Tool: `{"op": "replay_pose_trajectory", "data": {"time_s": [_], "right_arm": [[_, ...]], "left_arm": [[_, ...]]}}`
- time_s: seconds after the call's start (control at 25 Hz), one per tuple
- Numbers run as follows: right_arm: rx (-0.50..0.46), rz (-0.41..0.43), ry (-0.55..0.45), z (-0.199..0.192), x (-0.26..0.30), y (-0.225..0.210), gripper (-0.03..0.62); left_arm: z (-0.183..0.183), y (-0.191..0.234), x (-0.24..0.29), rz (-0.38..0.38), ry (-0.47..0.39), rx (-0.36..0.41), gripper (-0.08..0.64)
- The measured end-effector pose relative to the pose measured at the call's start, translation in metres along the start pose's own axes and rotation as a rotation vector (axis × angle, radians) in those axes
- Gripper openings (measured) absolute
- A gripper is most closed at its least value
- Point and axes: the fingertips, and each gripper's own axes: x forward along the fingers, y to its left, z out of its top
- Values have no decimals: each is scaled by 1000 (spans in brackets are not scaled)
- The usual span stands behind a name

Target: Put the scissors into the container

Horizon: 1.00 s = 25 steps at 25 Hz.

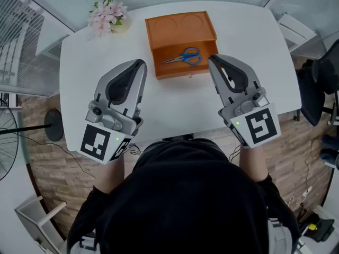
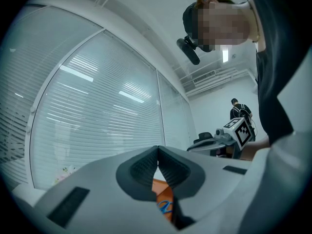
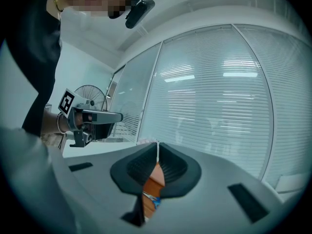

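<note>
Blue-handled scissors (image 1: 185, 56) lie inside the orange container (image 1: 180, 23) at the back middle of the white table (image 1: 90, 73). My left gripper (image 1: 141, 63) hovers to the container's front left, its tips pointing at it, jaws together and empty. My right gripper (image 1: 212, 59) hovers at the container's front right corner, tips touching, nothing between them. In the left gripper view the pads of the left gripper (image 2: 158, 149) meet, with the orange container (image 2: 160, 186) and the scissors (image 2: 166, 206) showing below. The right gripper view shows the right gripper (image 3: 157, 144) the same way, above the container (image 3: 155, 177).
A pot of pink flowers (image 1: 108, 12) stands at the table's back left corner. A fan (image 1: 8, 136) stands on the floor at the left, and a black chair (image 1: 318, 83) at the right. Glass walls with blinds ring the room.
</note>
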Motion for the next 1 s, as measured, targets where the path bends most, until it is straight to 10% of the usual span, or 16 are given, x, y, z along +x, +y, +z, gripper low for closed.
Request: {"op": "replay_pose_trajectory", "data": {"time_s": [1.0], "right_arm": [[38,-31,-64,15,-7,-1,6]], "left_arm": [[-1,2,-2,-2,-6,-4,13]]}}
